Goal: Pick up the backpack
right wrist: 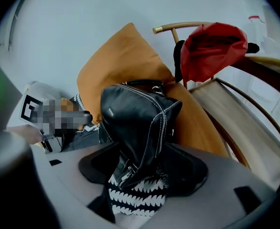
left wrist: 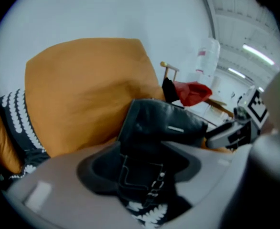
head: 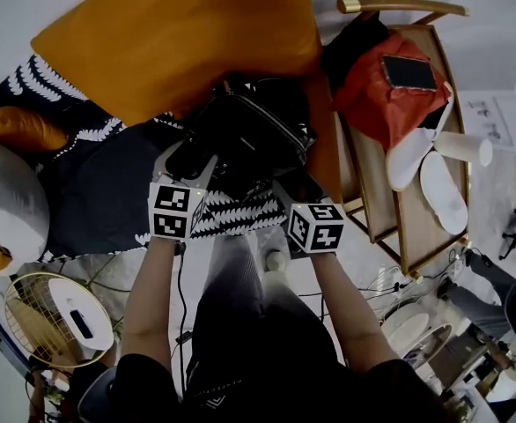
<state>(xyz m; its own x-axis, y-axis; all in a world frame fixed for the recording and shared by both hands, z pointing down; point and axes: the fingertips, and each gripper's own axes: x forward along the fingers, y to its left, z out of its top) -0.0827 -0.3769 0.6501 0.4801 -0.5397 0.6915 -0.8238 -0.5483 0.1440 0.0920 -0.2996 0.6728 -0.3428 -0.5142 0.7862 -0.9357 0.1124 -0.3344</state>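
Note:
A black leather backpack (head: 240,135) with white stitching stands on a black-and-white patterned cover (head: 232,214), leaning against a big orange pillow (head: 179,33). My left gripper (head: 192,161) reaches to its lower left side, my right gripper (head: 295,183) to its lower right. In the left gripper view the backpack (left wrist: 164,128) fills the gap of the left gripper (left wrist: 142,168), whose jaws stand wide apart. In the right gripper view a corner of the backpack (right wrist: 135,118) lies between the wide jaws of the right gripper (right wrist: 145,171). Neither pair of pads is seen pressing on the leather.
A wooden chair (head: 416,201) at the right carries a red cloth (head: 386,91) with a phone (head: 408,71) on it. White slippers (head: 441,188) lie beside it. A round fan (head: 55,315) and cables sit on the floor at lower left. A white wall stands behind the pillow.

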